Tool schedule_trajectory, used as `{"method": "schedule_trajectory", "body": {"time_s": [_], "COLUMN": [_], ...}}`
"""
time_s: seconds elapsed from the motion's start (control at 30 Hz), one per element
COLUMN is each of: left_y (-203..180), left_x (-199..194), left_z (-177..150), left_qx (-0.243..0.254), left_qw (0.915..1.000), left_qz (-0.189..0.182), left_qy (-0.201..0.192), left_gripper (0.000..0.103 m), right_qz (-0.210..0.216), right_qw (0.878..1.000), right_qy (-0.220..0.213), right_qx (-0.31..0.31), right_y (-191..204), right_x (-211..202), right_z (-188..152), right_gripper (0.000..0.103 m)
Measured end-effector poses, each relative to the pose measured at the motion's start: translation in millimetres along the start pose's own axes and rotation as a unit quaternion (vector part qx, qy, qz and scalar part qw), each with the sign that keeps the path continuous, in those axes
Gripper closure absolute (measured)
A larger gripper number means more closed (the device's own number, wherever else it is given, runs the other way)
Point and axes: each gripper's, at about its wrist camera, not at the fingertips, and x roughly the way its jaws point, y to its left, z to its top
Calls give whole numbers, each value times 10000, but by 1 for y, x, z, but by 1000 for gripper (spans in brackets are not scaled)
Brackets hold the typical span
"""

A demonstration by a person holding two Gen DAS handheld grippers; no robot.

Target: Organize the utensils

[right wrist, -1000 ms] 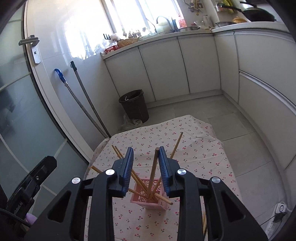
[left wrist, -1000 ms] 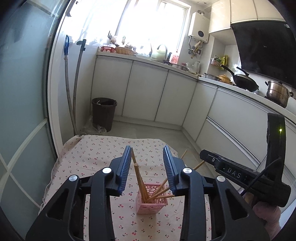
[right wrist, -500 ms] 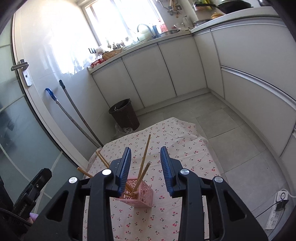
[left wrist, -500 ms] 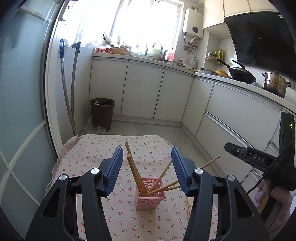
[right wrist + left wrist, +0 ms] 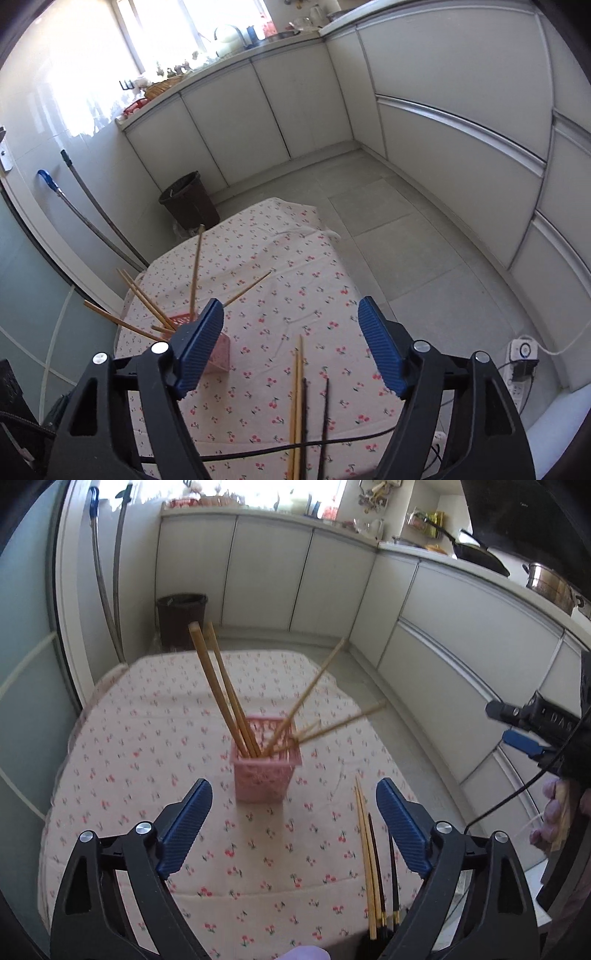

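A pink mesh holder (image 5: 265, 768) stands on the cherry-print tablecloth (image 5: 147, 738) with several wooden chopsticks (image 5: 221, 690) leaning out of it. It also shows in the right wrist view (image 5: 218, 350), partly behind the left finger. Loose wooden and dark chopsticks (image 5: 373, 864) lie near the cloth's front edge; they also show in the right wrist view (image 5: 301, 406). My left gripper (image 5: 294, 830) is open and empty, short of the holder. My right gripper (image 5: 291, 354) is open and empty above the loose chopsticks.
A brown bin (image 5: 181, 618) and two mop handles (image 5: 107, 590) stand beyond the table by a glass door. White cabinets (image 5: 461, 657) run along the back and right. A black cable (image 5: 295, 448) crosses the loose chopsticks. A power strip (image 5: 522, 356) lies on the floor.
Both grippers have opened wide and pulled back from the holder. The chopstick the right gripper held now stands in the holder. The loose chopsticks at the front have come into view.
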Motion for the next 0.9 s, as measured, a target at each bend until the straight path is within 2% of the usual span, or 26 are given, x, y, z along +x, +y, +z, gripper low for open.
{"method": "schedule_trajectory", "body": {"time_s": [0.1,0.23,0.3,0.33,0.37,0.4,0.43,0.5,0.57,0.63,0.7,0.8,0.87,0.9], "left_y": [-12,-32,-39,-40,-41,-42,-41,-43,-40,-34,-28,-14,-4,1], "left_x": [19,29,28,26,23,19,14,7,-2,-7,-4,3,9,11], "left_z": [-36,-76,-86,-87,-88,-87,-84,-79,-76,-71,-67,-59,-52,-50], "left_qx": [249,699,843,864,861,844,804,721,673,658,578,201,-107,-235], "left_qw": [9984,9931,9912,9909,9909,9910,9916,9926,9934,9947,9954,9944,9920,9907], "left_qz": [53,-40,-87,-133,-224,-305,-382,-484,-602,-548,-528,-712,-886,-954], "left_qy": [513,942,1018,1024,1014,993,943,850,708,562,552,755,897,942], "left_gripper": [16,16,16,16,16,16,16,16,16,15,15,15,15,15], "right_qz": [-125,5,267,543,1042,1610,2005,2483,2643,2432,2411,2502,2528,2517], "right_qw": [9990,9961,9924,9885,9788,9620,9450,9120,8946,8947,8896,8804,8753,8745], "right_qy": [221,485,691,853,1164,1508,1757,2155,2395,2571,2652,2705,2855,2930], "right_qx": [357,741,980,1123,1324,1609,1895,2452,2692,2724,2830,2984,2975,2935], "right_y": [-24,-46,-55,-57,-60,-61,-61,-59,-50,-39,-31,-23,-17,-12], "right_x": [-2,-1,7,16,34,56,78,129,171,207,243,288,314,326], "right_z": [-5,-9,-11,-13,-15,-18,-20,-22,-23,-22,-18,-10,-5,-4], "right_gripper": [22,17,16,16,16,16,16,16,16,17,19,23,29,35]}}
